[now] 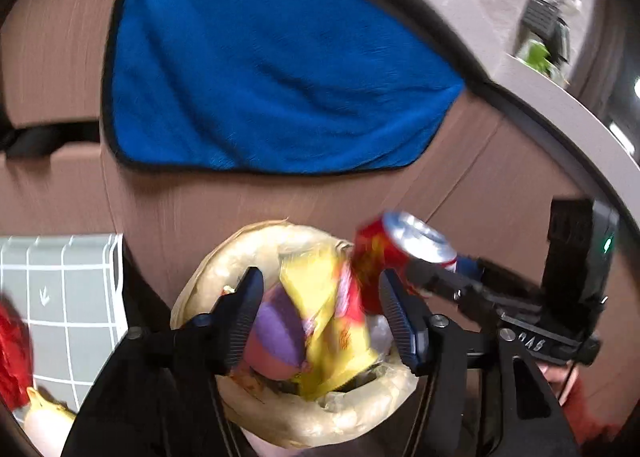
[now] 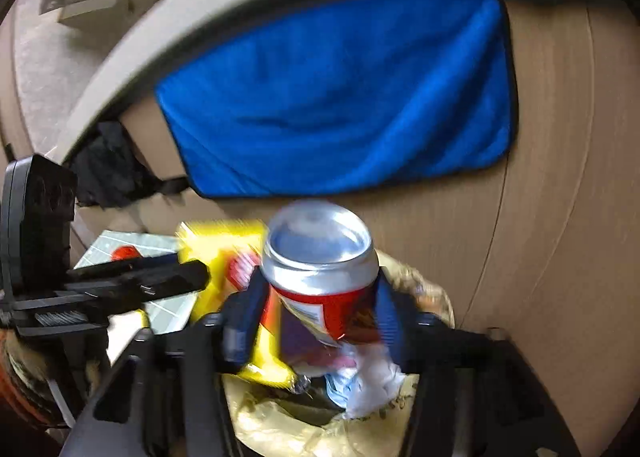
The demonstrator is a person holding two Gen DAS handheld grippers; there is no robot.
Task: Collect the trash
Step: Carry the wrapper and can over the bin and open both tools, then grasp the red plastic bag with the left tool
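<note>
Brown car seat (image 1: 460, 185) carries everything. Blue towel (image 1: 276, 73) is draped flat against its backrest, black-edged. A grey gridded mat (image 1: 64, 289) lies on the cushion at left; a cream-lined trash bin (image 1: 224, 257) is seen beside it.

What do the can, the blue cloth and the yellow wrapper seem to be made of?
Can: metal, likely aluminium; shiny silver end, printed red side.
Blue cloth: soft fabric, perhaps microfibre; matte nap, folds, dark hem.
Yellow wrapper: thin glossy plastic film, creased.
</note>
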